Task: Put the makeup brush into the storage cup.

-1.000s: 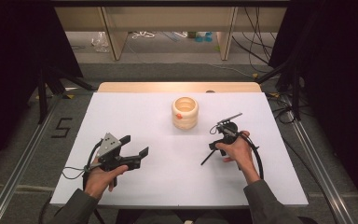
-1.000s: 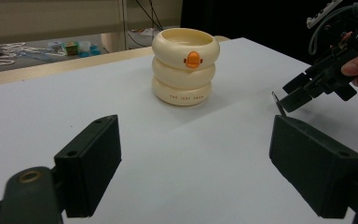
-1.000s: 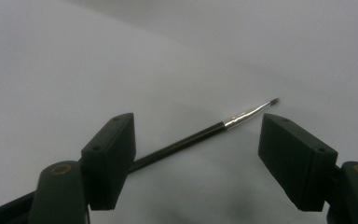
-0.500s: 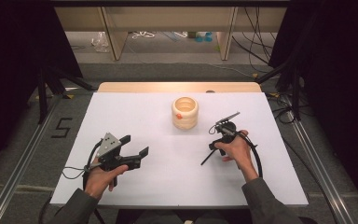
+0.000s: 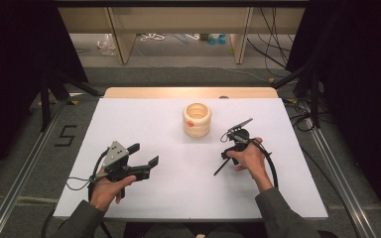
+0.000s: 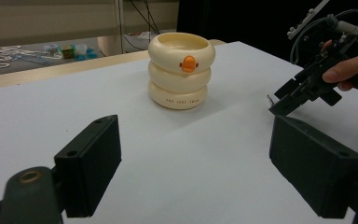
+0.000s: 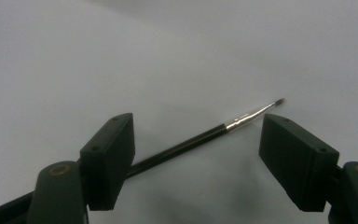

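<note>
I held my left gripper (image 5: pixel 141 156) low over the white table (image 5: pixel 178 193), near its front left part, my left hand (image 5: pixel 106 188) wrapped round the handle from behind and my forearm coming in from the table's near edge. Its jaws stood wide apart, with nothing between them, and pointed across the table toward its far right. My right gripper (image 5: pixel 226 154) I held over the table's right half, tipped steeply down toward the table top, my right hand (image 5: pixel 248 159) gripping it from above and my sleeve trailing back to the near edge. Its jaws too stood spread apart.
</note>
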Demonstrator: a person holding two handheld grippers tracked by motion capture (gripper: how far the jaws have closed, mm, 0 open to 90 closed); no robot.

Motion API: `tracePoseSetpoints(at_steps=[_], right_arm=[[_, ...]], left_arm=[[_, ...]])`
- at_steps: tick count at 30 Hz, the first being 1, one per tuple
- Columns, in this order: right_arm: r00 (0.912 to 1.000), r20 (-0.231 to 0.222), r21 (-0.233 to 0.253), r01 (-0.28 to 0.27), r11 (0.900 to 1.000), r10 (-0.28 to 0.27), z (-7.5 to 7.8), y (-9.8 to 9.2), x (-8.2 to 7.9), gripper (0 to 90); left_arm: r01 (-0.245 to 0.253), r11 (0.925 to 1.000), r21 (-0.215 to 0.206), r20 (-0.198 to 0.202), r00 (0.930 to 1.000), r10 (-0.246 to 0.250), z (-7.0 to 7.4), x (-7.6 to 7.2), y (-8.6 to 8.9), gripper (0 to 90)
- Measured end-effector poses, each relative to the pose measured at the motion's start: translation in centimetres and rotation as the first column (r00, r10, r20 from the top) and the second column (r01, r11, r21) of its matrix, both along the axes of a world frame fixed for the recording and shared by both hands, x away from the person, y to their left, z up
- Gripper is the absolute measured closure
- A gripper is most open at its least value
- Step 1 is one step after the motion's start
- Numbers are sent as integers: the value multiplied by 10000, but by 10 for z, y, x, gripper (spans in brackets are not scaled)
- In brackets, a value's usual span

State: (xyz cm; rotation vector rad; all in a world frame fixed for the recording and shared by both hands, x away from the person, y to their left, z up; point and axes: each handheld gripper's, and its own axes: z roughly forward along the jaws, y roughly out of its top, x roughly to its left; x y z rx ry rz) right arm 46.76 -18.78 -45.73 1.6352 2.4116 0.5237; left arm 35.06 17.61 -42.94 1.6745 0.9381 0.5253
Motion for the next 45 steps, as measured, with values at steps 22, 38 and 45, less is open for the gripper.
tracePoseSetpoints(at_steps=[22, 38, 45], right_arm=[[9992, -397, -557, 21, 9984, -43, -5, 6, 2, 295], [9969, -773, -726, -211, 9971, 155, -2, 4, 4, 426], [9943, -721, -810, -850, 9931, 792, -2, -3, 8, 503]], left_arm=[[-12, 10000, 1, 27, 10000, 12, 0, 0, 0, 162], [-56, 10000, -29, -11, 10000, 56, 0, 0, 0, 162], [-54, 10000, 37, 40, 10000, 54, 1, 0, 0, 163]])
